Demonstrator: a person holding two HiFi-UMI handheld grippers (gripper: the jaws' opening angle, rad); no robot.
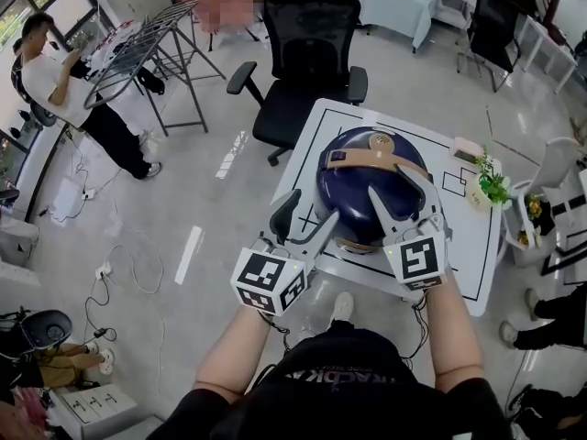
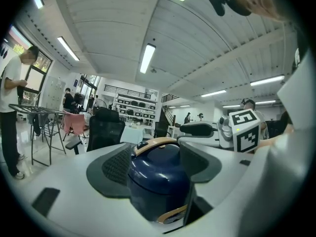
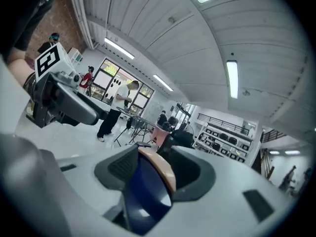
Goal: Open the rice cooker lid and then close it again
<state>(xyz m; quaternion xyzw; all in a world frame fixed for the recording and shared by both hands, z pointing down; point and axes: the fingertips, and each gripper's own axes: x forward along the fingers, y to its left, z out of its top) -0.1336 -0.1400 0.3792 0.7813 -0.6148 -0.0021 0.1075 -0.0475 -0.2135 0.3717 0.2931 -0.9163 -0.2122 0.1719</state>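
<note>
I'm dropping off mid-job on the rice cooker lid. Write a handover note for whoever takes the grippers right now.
Left gripper: jaws apart, empty, at the left side of the dark blue round rice cooker.
Right gripper: jaws apart over the cooker's top, with the tan curved handle between them, not clamped.
The cooker stands on the white table, lid down.
Done: nothing these views can confirm.
Left: open the lid, then close it, unless that cycle is already done.
</note>
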